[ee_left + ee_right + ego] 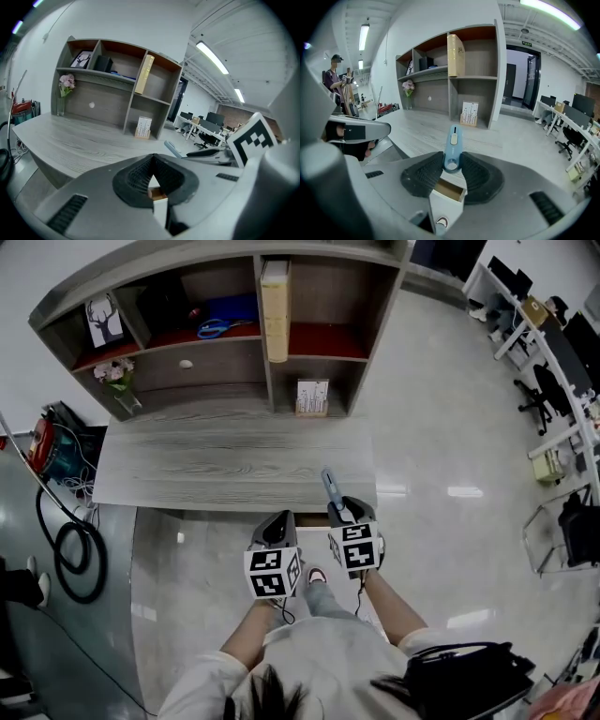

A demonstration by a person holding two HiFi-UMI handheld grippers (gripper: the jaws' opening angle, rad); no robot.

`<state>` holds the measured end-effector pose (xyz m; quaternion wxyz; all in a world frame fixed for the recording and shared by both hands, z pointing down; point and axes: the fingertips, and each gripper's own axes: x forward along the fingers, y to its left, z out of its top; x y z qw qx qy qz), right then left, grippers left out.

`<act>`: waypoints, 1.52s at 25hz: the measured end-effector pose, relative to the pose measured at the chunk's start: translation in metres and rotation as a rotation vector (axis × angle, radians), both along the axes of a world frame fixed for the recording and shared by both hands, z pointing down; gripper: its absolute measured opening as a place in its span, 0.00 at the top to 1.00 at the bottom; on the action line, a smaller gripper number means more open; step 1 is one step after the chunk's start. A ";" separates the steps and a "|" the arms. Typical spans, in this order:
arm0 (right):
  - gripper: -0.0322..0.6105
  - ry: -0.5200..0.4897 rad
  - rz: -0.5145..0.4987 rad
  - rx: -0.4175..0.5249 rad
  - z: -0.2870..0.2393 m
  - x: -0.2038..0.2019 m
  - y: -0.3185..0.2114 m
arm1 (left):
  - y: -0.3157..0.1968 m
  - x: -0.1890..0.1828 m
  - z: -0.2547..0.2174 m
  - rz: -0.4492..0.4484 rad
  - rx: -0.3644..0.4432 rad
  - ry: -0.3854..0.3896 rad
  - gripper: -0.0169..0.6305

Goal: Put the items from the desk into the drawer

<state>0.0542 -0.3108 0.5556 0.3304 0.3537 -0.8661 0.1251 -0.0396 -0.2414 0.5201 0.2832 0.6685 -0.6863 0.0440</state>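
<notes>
A light blue utility knife [453, 144] sticks out forward between the pads of my right gripper [453, 165], which is shut on its rear end. In the head view the knife [331, 487] points over the front edge of the grey wooden desk [216, 465], with the right gripper [341, 509] just behind it. My left gripper [279, 524] hangs beside it, before the desk edge. Its pads meet at the tips with nothing held [152, 169]. Below both sets of jaws shows an open white drawer [448, 190] with a brown inside.
A shelf unit at the desk's back holds a tall book [275, 306], blue scissors [214, 329], a small card box [312, 397], a flower vase [120, 382] and a framed picture [105, 320]. Black cable [75, 559] lies on the floor at left. A person [333, 75] stands far left.
</notes>
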 end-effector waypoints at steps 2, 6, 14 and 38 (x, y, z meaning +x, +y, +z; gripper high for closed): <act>0.76 -0.002 0.006 0.006 -0.004 0.000 0.006 | 0.003 0.000 -0.003 0.012 0.006 -0.008 0.98; 0.76 -0.004 0.016 0.019 -0.011 0.001 0.018 | 0.011 0.000 -0.007 0.030 0.019 -0.011 0.98; 0.76 0.002 0.035 -0.007 -0.003 -0.002 0.052 | 0.036 -0.005 0.000 0.056 -0.001 0.004 0.98; 0.76 0.106 0.040 -0.191 0.097 0.003 0.117 | 0.085 -0.012 0.091 0.076 -0.156 0.040 0.98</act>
